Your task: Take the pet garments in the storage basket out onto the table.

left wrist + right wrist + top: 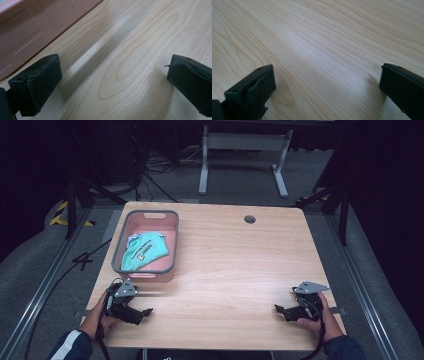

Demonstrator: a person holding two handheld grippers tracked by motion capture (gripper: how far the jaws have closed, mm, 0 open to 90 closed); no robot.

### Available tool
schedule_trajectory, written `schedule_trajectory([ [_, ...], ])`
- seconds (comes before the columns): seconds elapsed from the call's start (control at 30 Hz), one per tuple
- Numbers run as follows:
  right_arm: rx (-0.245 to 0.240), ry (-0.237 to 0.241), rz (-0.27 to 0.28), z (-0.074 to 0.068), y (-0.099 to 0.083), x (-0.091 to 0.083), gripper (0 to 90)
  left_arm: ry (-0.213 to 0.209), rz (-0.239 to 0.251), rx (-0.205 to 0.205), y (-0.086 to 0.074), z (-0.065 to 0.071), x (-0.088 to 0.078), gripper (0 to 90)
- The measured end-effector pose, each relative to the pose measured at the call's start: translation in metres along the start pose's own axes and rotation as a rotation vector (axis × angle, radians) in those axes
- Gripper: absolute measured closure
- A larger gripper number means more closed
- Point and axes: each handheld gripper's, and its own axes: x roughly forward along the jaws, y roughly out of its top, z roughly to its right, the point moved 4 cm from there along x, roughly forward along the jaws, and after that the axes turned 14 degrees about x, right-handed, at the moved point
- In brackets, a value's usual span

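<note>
A pink bin with a grey rim stands at the table's far left, and a folded teal cloth with a white label lies inside it. My left gripper rests low on the wood near the front left corner, just in front of the bin, with its jaws wide apart and nothing between them. In the left gripper view the bin's pink wall shows at the upper left, beyond my left gripper. My right gripper sits near the front right edge, open and empty, over bare wood.
The light wooden table has a round cable hole near its far edge. Beyond the table stand a grey metal frame and cables on the dark floor. Black stands flank both sides.
</note>
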Motion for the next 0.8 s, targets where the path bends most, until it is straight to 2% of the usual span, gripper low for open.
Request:
schedule_trajectory([
  [0.1, 0.000, 0.000, 0.000, 0.000, 0.000, 0.000, 0.5, -0.008, 0.003, 0.008, -0.001, 0.000, 0.000, 0.0],
  [0.27, -0.003, -0.002, -0.001, 0.000, 0.000, 0.000, 0.5, -0.004, -0.047, -0.009, 0.001, 0.001, -0.003, 0.7],
  [0.43, -0.002, 0.000, -0.002, -0.001, 0.000, 0.000, 0.5, -0.019, -0.077, 0.004, 0.000, 0.002, -0.007, 1.9],
  [0.5, -0.003, 0.003, -0.002, -0.001, 0.000, 0.000, 0.5, -0.019, -0.072, 0.010, 0.001, 0.002, -0.010, 6.2],
  [0.57, -0.009, 0.005, -0.005, -0.001, 0.000, 0.000, 0.5, -0.008, -0.069, 0.001, 0.001, 0.002, -0.014, 18.7],
  [0.6, -0.013, 0.006, -0.006, -0.001, 0.000, 0.000, 0.5, -0.002, -0.078, 0.008, 0.000, 0.002, -0.017, 20.6],
  [0.7, -0.017, 0.007, -0.006, -0.001, 0.000, 0.000, 0.5, 0.008, -0.081, 0.011, 0.001, 0.002, -0.025, 17.4],
  [0.77, -0.018, 0.007, -0.005, -0.001, 0.000, 0.001, 0.5, 0.017, -0.103, 0.030, 0.003, 0.003, -0.031, 21.7],
  [0.8, -0.017, 0.008, -0.005, -0.001, 0.000, 0.001, 0.5, 0.027, -0.099, 0.043, 0.005, 0.002, -0.034, 21.6],
])
